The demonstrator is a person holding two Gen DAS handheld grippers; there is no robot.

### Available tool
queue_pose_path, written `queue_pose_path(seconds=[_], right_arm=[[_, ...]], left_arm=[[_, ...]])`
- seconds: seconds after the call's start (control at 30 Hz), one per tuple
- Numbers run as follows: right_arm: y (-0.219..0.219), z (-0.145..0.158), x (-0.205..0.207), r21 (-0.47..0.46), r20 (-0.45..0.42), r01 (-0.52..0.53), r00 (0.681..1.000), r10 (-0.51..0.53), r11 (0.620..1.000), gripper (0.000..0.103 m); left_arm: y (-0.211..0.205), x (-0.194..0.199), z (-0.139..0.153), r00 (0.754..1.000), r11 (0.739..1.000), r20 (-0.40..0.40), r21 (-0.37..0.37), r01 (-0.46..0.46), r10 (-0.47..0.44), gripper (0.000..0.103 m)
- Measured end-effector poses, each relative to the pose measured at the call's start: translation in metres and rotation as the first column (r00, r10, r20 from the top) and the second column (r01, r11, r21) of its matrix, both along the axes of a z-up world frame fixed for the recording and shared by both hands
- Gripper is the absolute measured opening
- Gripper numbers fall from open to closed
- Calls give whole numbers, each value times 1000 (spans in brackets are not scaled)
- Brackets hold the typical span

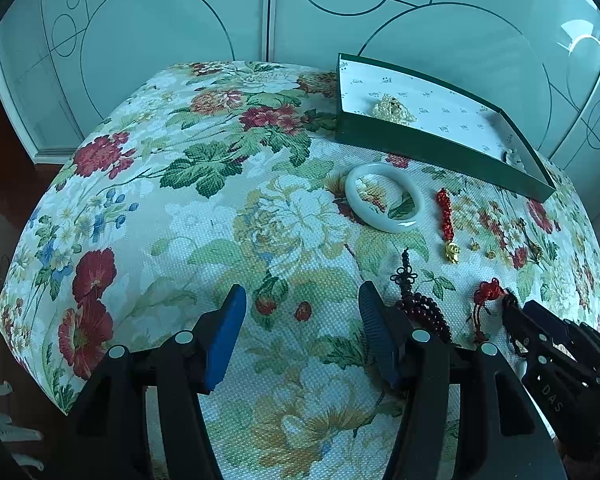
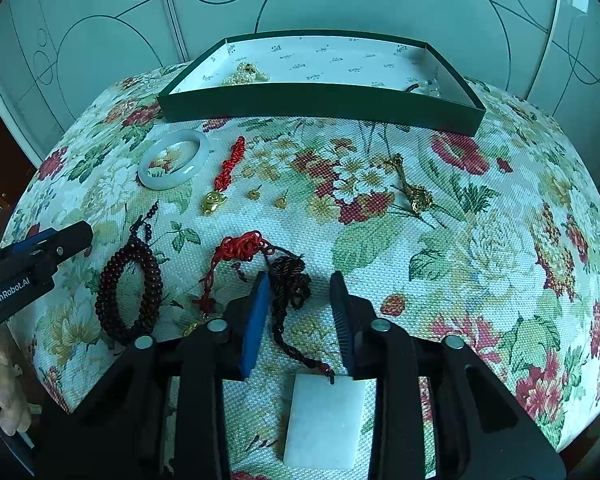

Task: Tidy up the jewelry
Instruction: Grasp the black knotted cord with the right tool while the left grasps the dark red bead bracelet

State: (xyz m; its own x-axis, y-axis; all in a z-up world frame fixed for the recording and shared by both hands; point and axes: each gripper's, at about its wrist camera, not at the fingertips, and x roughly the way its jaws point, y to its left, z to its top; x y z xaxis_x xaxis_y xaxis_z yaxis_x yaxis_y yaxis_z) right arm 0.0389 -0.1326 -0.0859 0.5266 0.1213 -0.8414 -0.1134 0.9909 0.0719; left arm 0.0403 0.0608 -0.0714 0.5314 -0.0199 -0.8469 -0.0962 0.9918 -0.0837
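The left gripper (image 1: pixel 302 304) hangs with its jaws spread and empty over the floral-cloth surface (image 1: pixel 204 216), just beside a dark red beaded bracelet (image 2: pixel 130 288). The right gripper (image 2: pixel 300 284) has its jaws apart on either side of a dark braided cord (image 2: pixel 290 280), not pressing it; the cord leads to a flat white rectangular stone pendant (image 2: pixel 326 420). A pale jade bangle (image 2: pixel 175 159) lies near the green shallow box (image 2: pixel 320 106), which holds a pearl cluster (image 2: pixel 246 74).
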Motion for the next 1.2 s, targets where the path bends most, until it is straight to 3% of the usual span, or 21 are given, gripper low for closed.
queue_pose_path(seconds=[0.07, 0.17, 0.4, 0.53, 0.63, 1.2], right_arm=[[-2, 0, 0, -12, 6, 7, 1000, -7, 1000, 13], [-9, -1, 1, 15, 3, 21, 1000, -21, 1000, 9], [-23, 3, -1, 31, 14, 57, 998, -57, 998, 8], [-26, 4, -1, 35, 19, 63, 998, -64, 997, 8], [-28, 4, -1, 40, 19, 65, 998, -66, 997, 8], [-33, 3, -1, 55, 22, 75, 997, -76, 996, 8]], left_arm=[[-2, 0, -1, 1000, 1000, -2, 1, 6, -6, 58], [-5, 0, -2, 1000, 1000, -6, 1, 17, -17, 58], [-12, 0, -2, 999, 999, -7, -13, 42, -42, 58], [-22, 1, -1, 997, 996, -14, -58, 73, -74, 59], [-31, -2, 1, 995, 992, -4, -75, 102, -103, 70], [-52, 2, -13, 986, 986, -39, -49, 159, -161, 70]])
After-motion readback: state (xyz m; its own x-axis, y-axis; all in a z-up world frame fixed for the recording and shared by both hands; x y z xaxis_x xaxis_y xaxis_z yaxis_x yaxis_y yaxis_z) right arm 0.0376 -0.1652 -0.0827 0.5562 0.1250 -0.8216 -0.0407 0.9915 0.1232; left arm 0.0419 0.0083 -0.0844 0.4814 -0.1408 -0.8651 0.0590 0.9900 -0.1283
